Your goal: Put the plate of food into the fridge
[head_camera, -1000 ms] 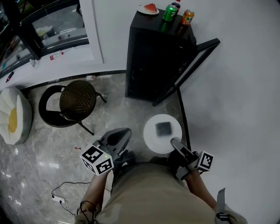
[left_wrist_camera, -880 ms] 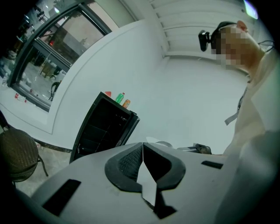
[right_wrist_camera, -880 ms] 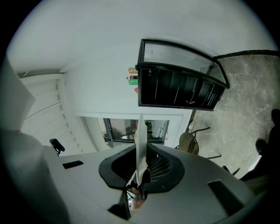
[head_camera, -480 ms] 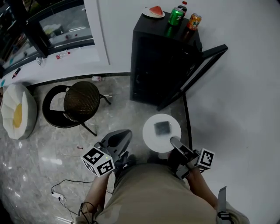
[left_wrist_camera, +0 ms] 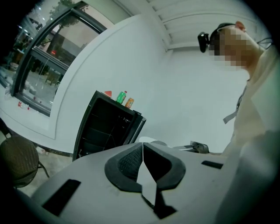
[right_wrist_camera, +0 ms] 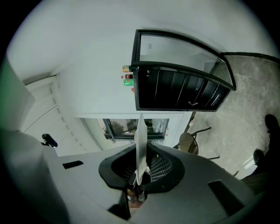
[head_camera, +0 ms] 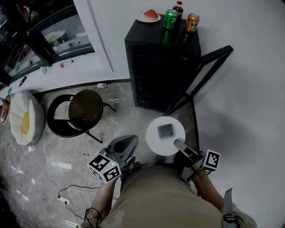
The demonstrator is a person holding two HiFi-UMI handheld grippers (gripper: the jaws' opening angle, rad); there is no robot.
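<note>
A white plate (head_camera: 156, 141) carrying a dark square piece of food (head_camera: 165, 130) hangs level over the floor, and my right gripper (head_camera: 180, 146) is shut on its near rim. In the right gripper view the plate (right_wrist_camera: 140, 140) shows edge-on between the pads. The black fridge (head_camera: 156, 71) stands ahead against the wall with its glass door (head_camera: 205, 71) swung open to the right; its dark shelves (left_wrist_camera: 103, 127) show in the left gripper view. My left gripper (head_camera: 130, 140) is held low at the left, shut with nothing in it.
On the fridge top stand a plate with a watermelon slice (head_camera: 150, 16), a green can (head_camera: 170, 19), an orange can (head_camera: 192, 22) and a dark bottle (head_camera: 178, 8). A round dark chair (head_camera: 84, 109) stands left of the fridge. A white cushion (head_camera: 24, 121) lies far left; a cable (head_camera: 73, 200) trails on the floor.
The view has shifted a little, so the fridge and chair sit differently in frame. The plate stays in the right gripper and the left gripper stays shut.
</note>
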